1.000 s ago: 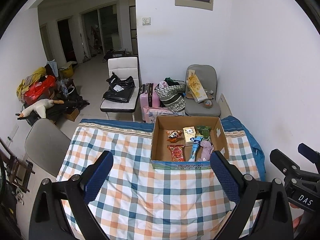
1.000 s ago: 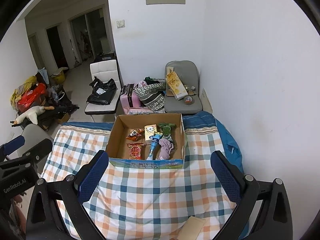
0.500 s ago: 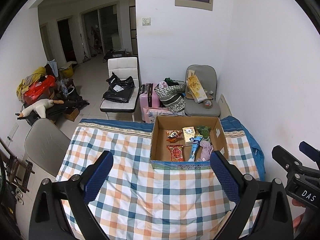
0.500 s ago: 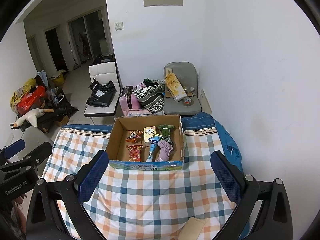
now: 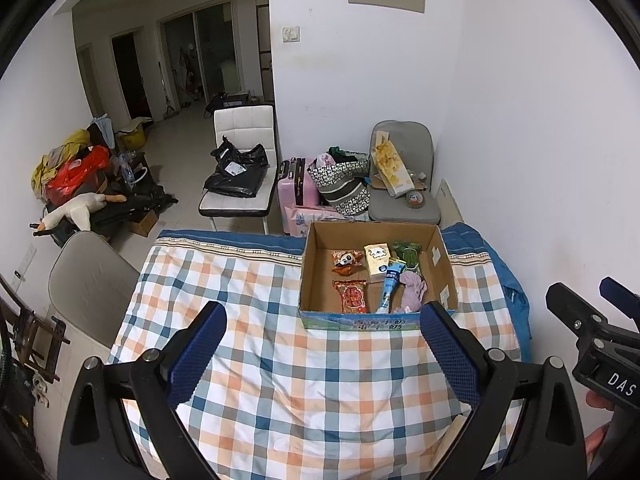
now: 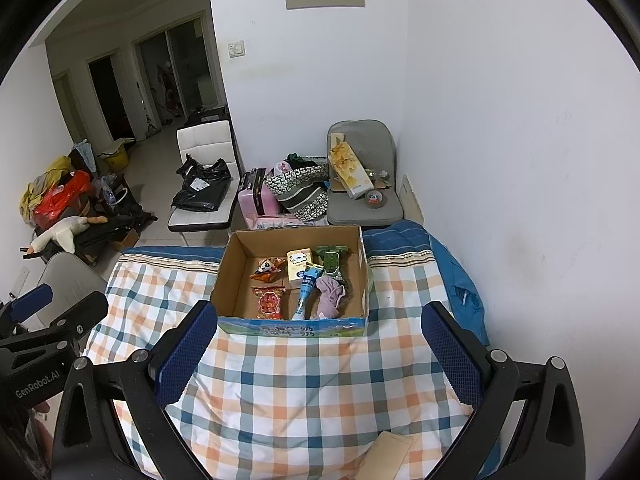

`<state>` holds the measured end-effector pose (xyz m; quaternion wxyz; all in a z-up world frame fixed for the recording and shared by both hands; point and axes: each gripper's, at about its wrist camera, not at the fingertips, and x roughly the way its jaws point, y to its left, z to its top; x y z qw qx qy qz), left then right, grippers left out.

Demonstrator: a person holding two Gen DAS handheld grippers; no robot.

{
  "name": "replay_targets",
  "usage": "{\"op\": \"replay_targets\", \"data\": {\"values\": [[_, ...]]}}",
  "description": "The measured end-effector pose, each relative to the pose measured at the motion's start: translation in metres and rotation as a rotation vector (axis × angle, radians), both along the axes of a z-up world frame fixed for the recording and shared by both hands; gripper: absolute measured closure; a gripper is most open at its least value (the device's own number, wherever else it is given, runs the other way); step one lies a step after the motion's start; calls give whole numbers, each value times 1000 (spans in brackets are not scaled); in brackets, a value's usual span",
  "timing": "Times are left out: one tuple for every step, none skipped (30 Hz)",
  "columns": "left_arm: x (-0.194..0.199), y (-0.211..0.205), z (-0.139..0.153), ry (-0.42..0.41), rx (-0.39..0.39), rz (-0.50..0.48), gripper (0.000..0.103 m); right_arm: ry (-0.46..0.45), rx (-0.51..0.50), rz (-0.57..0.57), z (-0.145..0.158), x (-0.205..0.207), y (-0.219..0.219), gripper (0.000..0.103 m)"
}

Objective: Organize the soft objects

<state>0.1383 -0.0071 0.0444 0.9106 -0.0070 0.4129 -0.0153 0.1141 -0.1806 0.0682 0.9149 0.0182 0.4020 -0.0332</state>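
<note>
Left wrist view
Left hand-held gripper (image 5: 320, 354): released, jaws wide, empty, above the checked desk (image 5: 280, 380).
Cardboard box (image 5: 378, 322): at 1 o'clock, holding 6 items.
Purple cloth (image 5: 412, 292): crumpled at the box's near right; judged light, limp; pinch a raised fold.
Blue tube (image 5: 390, 285): long axis 12-to-6, narrow end nearest.

Right wrist view
Right hand-held gripper (image 6: 320, 354): released, empty.
Purple cloth (image 6: 330, 295): at 12 o'clock, touching the blue tube (image 6: 308, 290).
Red packet (image 6: 269, 302): flat, probably slippery.

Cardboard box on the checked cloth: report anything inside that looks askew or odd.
The blue tube lies slanted, its top resting on the cream carton; the crumpled lilac cloth is heaped beside it. Nothing looks spilled or damaged.
</note>
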Motion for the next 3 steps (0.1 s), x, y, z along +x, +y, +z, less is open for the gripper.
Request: {"op": "replay_targets", "data": {"values": [[0, 0, 0, -1, 0, -2, 4, -1, 1, -1, 0, 0, 0, 0], [0, 0, -1, 0, 0, -2, 4, 0, 0, -1, -1, 0, 0, 0], [0, 0, -1, 2, 1, -2, 4, 0, 0, 1, 0, 0, 0, 0]]}}
